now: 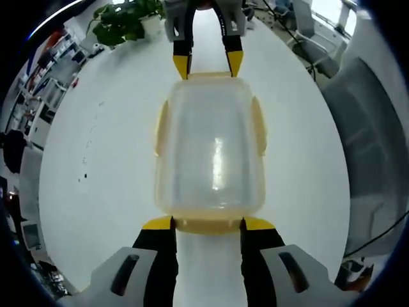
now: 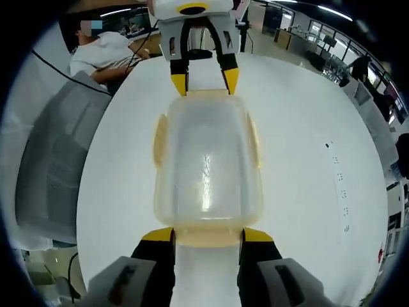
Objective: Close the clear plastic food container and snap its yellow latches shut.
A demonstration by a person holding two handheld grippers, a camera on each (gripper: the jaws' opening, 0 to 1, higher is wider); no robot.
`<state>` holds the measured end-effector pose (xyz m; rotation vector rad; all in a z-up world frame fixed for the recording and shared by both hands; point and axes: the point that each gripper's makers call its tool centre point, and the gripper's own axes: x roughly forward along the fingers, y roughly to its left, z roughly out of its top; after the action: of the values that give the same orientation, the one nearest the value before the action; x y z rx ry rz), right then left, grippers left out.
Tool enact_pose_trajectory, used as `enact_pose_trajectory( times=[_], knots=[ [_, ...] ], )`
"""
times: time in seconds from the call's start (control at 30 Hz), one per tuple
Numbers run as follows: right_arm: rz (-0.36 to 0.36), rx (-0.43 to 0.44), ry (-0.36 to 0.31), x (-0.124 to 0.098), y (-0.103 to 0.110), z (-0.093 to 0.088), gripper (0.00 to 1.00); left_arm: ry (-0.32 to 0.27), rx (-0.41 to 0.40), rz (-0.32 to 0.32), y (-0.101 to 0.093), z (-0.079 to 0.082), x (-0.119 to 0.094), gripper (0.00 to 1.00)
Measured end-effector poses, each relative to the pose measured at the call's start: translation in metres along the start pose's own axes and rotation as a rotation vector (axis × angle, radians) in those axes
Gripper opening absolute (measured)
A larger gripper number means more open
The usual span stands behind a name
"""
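A clear plastic food container [image 1: 211,153] [image 2: 206,166] with its lid on lies lengthwise on the white table [image 1: 96,160], between the two grippers. Yellow latches [image 1: 258,125] run along its long sides and its short ends. My left gripper [image 1: 208,224] stands open at one short end, its yellow fingertips [image 1: 157,223] flanking the end latch [image 1: 208,226]. At the opposite end my right gripper [image 2: 208,235] is open the same way around that end latch [image 2: 208,238]. Each gripper faces the other across the container: the right gripper [image 1: 208,64] and the left gripper [image 2: 204,82].
A potted plant [image 1: 124,22] stands at the table's far edge. Grey chairs [image 1: 370,128] [image 2: 51,160] sit beside the table. A person in white [image 2: 105,54] sits at the far end. Office desks lie beyond.
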<state>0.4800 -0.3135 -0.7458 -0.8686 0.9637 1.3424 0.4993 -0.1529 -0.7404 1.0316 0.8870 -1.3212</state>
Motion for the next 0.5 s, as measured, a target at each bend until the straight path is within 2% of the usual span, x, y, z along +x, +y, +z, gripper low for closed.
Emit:
enact_pose_trajectory(
  times=[0.5],
  knots=[
    [-0.004,-0.005,0.002,0.0023,-0.0007,-0.0005,0.37,-0.006,-0.021,-0.015,-0.0027,-0.0027,0.0025,0.37]
  ],
)
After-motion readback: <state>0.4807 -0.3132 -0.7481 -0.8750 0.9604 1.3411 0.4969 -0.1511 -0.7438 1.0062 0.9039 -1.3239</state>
